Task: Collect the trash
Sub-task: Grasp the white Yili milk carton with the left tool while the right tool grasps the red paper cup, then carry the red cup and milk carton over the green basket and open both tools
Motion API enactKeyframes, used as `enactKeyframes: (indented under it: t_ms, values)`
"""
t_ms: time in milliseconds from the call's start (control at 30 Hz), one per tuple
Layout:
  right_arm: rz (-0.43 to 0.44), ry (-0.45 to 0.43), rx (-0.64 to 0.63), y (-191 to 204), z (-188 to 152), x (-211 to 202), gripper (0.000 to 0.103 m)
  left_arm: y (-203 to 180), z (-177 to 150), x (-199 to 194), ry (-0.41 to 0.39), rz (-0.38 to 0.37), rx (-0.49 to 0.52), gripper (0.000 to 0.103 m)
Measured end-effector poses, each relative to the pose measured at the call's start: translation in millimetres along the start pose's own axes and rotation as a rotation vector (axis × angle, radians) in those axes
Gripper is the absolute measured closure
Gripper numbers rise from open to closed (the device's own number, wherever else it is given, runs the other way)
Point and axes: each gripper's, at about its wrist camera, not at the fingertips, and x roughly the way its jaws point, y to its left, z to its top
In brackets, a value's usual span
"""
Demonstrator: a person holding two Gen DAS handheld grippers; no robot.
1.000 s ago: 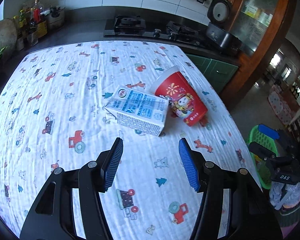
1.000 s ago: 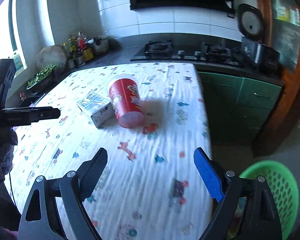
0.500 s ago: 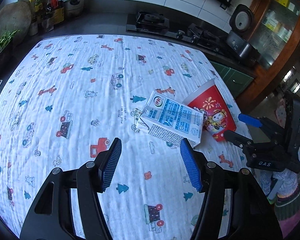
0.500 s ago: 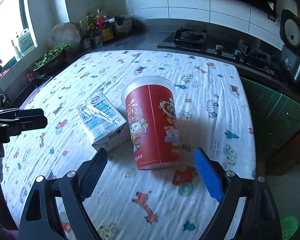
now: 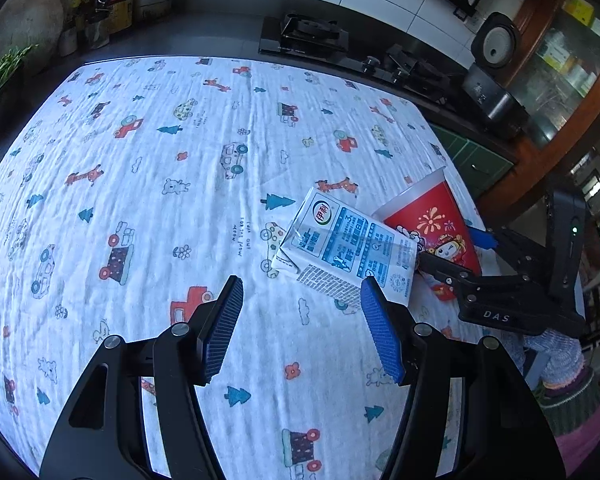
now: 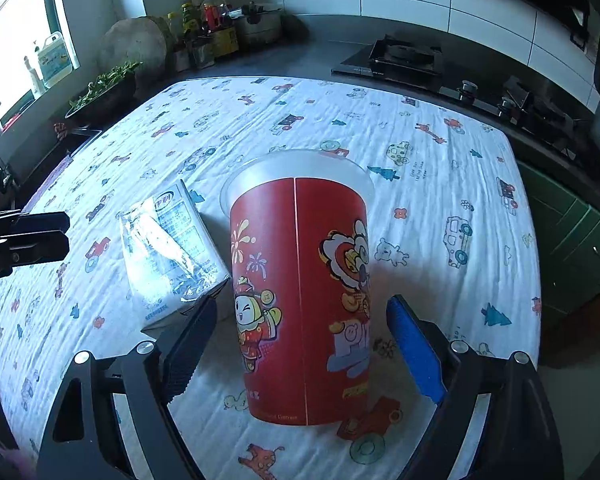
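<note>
A red paper cup (image 6: 304,292) with cartoon print lies on its side on the printed tablecloth (image 6: 420,152), base toward the right wrist camera. My right gripper (image 6: 300,344) is open, its fingers either side of the cup, not touching. A white and blue milk carton (image 5: 348,254) lies beside the cup (image 5: 432,232); it also shows in the right wrist view (image 6: 172,252). My left gripper (image 5: 300,332) is open and empty just short of the carton. The right gripper (image 5: 500,280) shows at the cup in the left wrist view.
A gas hob (image 5: 304,36) and a rice cooker (image 5: 496,92) stand on the dark counter behind the table. Bottles and jars (image 6: 212,28) and a bowl of greens (image 6: 104,84) sit at the far left. Green cabinets (image 6: 572,240) are to the right.
The right gripper has moved forward until its open fingers straddle the cup. The left gripper has moved closer to the carton. Both stayed open.
</note>
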Motion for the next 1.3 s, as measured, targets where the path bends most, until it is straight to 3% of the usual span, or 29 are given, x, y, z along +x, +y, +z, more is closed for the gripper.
enactKeyframes:
  t_ms: [67, 400, 900, 1300]
  values:
    - [0.014, 0.008, 0.015, -2, 0, 4, 0.037, -2, 2, 3, 0.005, -0.001, -0.015, 0.038]
    - [-0.028, -0.042, 0.037, -12, -23, -28, 0.037, -13, 11, 25, 0.055, 0.01, -0.213, 0.032]
    - [-0.056, -0.09, 0.097, -47, -88, -85, 0.037, -26, 28, 74, 0.074, 0.105, -0.464, 0.03]
    - [-0.064, -0.085, 0.131, -56, -111, -92, 0.037, -43, 38, 94, 0.113, 0.191, -0.414, 0.021]
